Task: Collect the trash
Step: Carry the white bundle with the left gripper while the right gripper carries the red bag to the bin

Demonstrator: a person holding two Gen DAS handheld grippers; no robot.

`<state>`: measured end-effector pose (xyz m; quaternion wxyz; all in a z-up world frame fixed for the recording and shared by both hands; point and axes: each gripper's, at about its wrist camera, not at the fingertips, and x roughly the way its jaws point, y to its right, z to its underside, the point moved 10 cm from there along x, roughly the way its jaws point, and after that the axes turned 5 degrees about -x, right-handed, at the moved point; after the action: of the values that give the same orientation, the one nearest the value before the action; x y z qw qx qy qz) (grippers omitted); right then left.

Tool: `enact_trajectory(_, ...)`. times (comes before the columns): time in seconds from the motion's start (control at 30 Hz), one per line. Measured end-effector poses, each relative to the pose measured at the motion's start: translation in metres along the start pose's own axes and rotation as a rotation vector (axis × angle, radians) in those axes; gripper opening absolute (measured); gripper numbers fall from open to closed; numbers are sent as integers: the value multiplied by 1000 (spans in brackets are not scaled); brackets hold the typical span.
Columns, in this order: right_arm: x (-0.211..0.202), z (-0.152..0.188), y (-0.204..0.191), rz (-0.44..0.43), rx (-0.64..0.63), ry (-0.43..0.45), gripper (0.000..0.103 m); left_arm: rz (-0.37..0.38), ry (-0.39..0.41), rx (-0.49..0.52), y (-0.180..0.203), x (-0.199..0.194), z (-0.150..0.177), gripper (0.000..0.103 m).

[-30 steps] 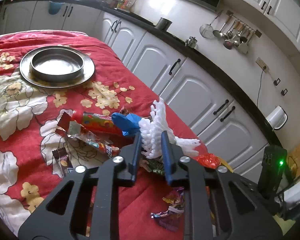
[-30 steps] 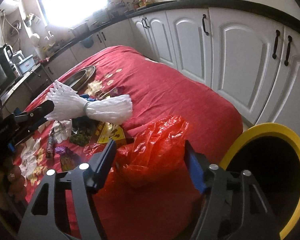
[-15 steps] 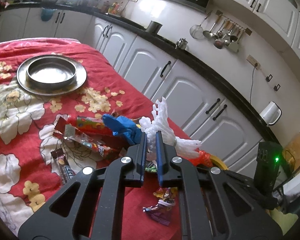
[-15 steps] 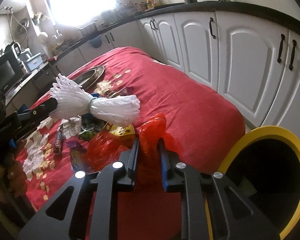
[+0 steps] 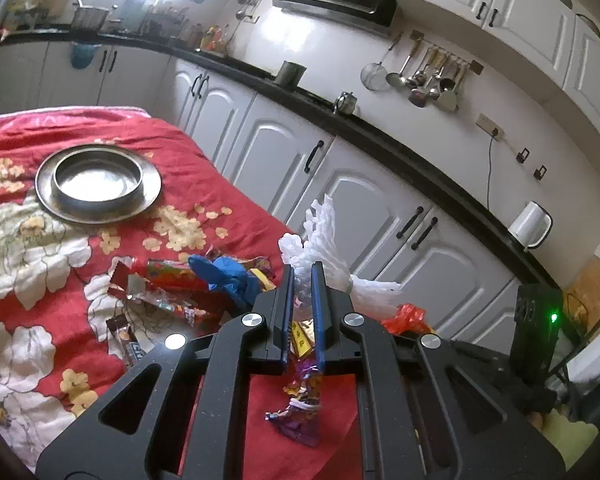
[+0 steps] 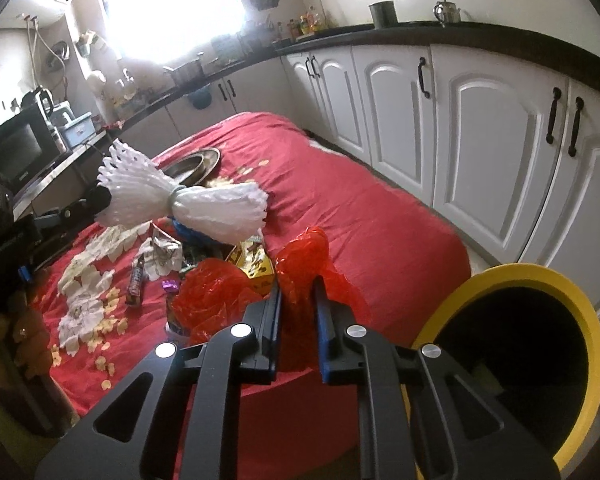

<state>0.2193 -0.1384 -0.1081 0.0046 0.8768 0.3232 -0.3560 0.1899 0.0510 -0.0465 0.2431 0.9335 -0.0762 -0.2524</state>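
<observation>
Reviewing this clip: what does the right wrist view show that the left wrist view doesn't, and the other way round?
Right wrist only: the yellow-rimmed bin beside the table, and the right gripper shut on the red plastic bag.
Left wrist only: the purple wrapper and the left gripper closed on the white foam net.
Both: the foam net, the steel plate and the red tablecloth.

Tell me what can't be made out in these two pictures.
- Inside of the yellow-rimmed bin, right wrist view: too dark to show its contents.
- Where the left gripper grips the white plastic bundle, left wrist view: its jaws cover that part.
- Print on the wrappers, left wrist view: too small and blurred.
- The person, right wrist view: only a hand at the left edge.
- Window area, right wrist view: washed out by glare.
</observation>
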Motion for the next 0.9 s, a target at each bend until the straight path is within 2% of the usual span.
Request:
enact_trajectory(0.17, -21, -11, 10, 17, 5, 48, 8, 12, 8, 24, 11, -6, -1, 5)
enact_trajectory(0.53, -66, -27, 40, 69, 66, 144, 8, 58, -11, 90, 48, -5, 12, 5)
enact_trajectory(0.9, -112, -20, 81, 161, 144, 222, 8, 96, -42, 140, 75, 0, 29, 5)
